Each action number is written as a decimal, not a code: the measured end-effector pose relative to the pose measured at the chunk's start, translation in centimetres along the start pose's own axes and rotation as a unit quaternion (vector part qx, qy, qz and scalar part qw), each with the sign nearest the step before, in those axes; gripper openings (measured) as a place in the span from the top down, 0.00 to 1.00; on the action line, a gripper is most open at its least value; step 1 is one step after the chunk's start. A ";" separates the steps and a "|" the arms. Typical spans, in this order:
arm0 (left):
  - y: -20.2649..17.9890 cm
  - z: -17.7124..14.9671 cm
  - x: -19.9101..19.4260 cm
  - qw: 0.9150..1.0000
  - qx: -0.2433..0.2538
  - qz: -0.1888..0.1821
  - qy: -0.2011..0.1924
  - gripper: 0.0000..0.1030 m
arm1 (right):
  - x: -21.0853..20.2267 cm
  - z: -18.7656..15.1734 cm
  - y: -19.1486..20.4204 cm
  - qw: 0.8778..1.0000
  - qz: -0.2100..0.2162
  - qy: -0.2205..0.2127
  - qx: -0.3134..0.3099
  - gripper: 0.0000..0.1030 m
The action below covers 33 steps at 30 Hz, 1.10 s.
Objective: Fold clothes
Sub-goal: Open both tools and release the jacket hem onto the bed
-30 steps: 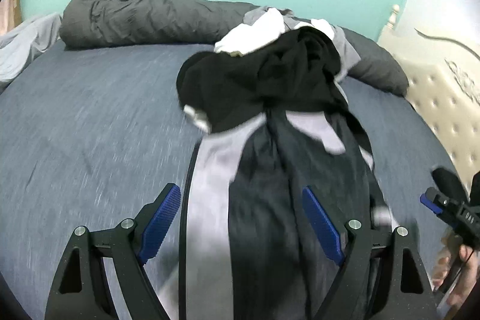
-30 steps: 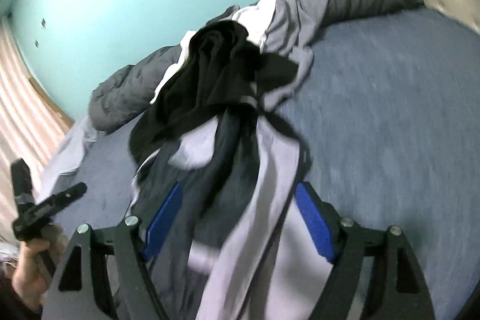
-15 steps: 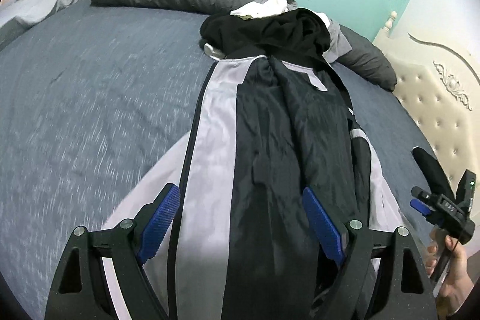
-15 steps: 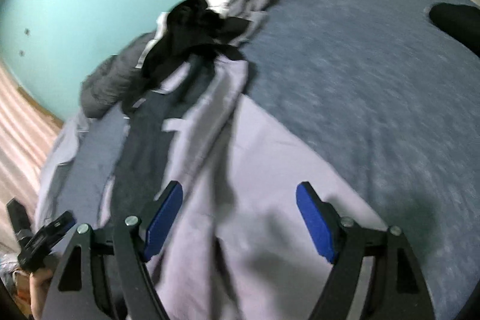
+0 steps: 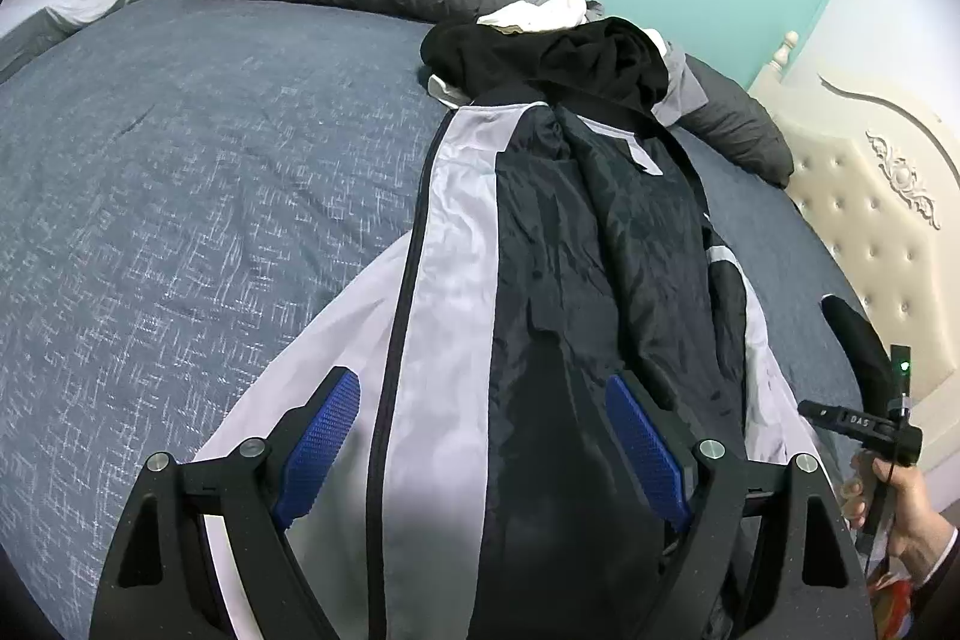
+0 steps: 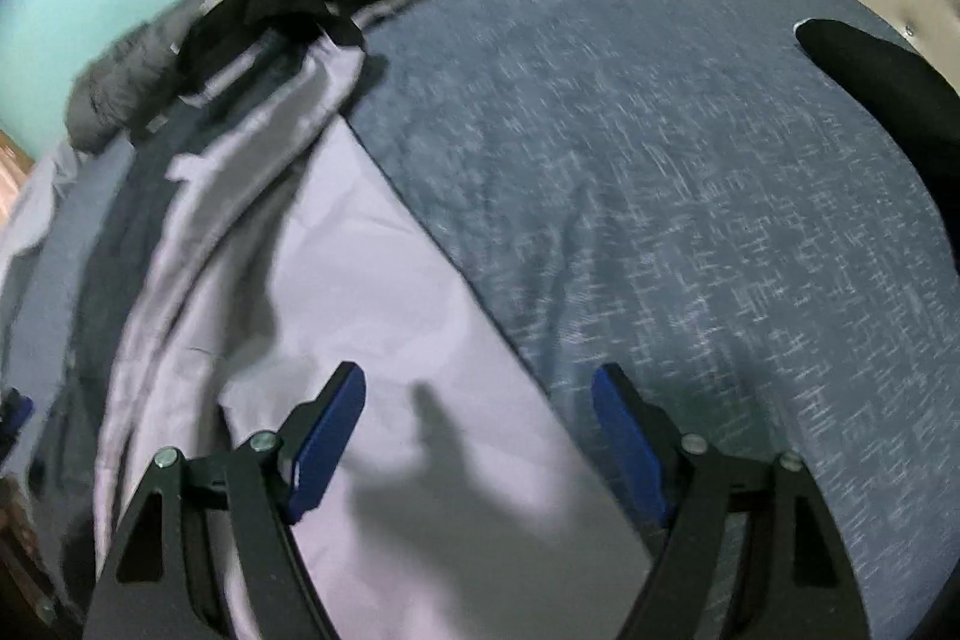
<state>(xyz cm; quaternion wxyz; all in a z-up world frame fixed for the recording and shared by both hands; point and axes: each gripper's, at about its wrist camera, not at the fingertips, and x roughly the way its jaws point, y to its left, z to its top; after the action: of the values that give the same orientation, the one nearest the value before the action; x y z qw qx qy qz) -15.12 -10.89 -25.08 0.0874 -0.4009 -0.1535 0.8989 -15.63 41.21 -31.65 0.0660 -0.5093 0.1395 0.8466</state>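
We hold both tongs apart, gripping nothing: left tongs [image 5: 483, 451] over the jacket [image 5: 558, 280], right tongs [image 6: 480, 442] over its hem on the bed [image 6: 690, 196].

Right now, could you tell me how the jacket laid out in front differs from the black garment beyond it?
The jacket is stretched out long and fairly flat; the black garment is bunched in a heap. The jacket has pale grey panels against its dark fabric; the black garment looks plain black. Both lie on the blue bed cover.
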 end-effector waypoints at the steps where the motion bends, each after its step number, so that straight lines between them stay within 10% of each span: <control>1: -0.1 0.0 0.1 1.000 0.001 -0.002 0.000 0.15 | 0.5 0.0 -0.3 1.000 -0.006 0.013 0.000 0.24; 15: 1.2 -0.1 0.0 1.000 -0.003 0.012 -0.003 0.15 | 1.8 -1.3 0.6 0.996 -0.024 0.036 -0.081 0.94; 33: 1.6 0.1 -0.4 1.000 -0.008 0.012 -0.004 0.15 | -5.8 3.0 -4.8 0.987 -0.126 -0.048 -0.082 0.99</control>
<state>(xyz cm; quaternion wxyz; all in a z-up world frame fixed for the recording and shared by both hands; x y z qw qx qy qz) -15.03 -12.50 -25.26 0.0727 -0.3999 -0.1562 0.9002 -14.18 46.89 -25.98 0.1364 -0.4851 0.0010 0.8638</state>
